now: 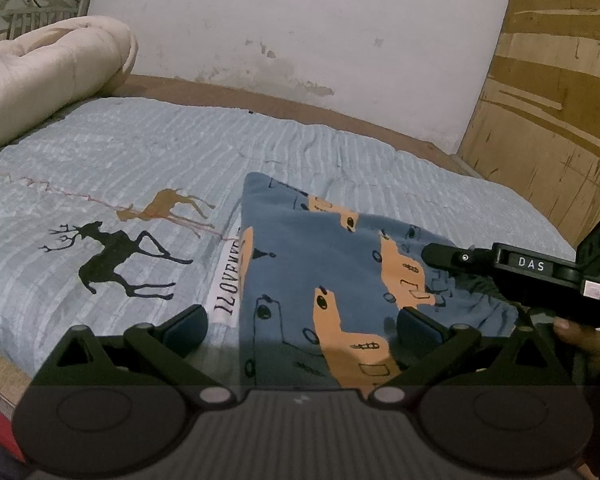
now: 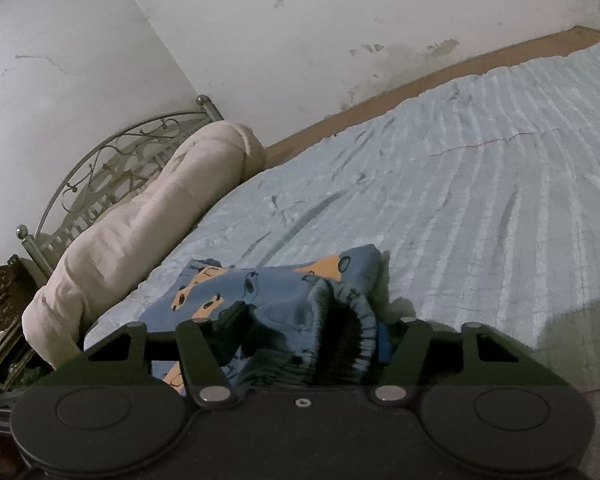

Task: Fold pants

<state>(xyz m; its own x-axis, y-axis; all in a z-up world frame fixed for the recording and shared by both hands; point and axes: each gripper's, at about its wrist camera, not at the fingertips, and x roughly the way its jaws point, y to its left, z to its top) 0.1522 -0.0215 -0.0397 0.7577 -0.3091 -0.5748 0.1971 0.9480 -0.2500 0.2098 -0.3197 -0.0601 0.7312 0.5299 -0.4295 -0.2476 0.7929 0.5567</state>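
Observation:
The pants (image 1: 320,264) are blue with orange patches and dark drawings and lie folded on the bed. My left gripper (image 1: 302,322) is open just above their near edge, holding nothing. My right gripper (image 1: 440,256) reaches in from the right over the pants. In the right wrist view the ribbed waistband (image 2: 340,328) is bunched between the fingers of the right gripper (image 2: 316,316); the jaws stand partly apart around the cloth, and the rest of the pants (image 2: 228,292) lies beyond.
A light blue ribbed bedspread (image 1: 140,152) with two deer prints (image 1: 112,258) covers the bed. A rolled cream quilt (image 1: 48,76) lies by the metal headboard (image 2: 112,160). A white wall (image 1: 300,20) and a wooden board (image 1: 548,100) stand behind.

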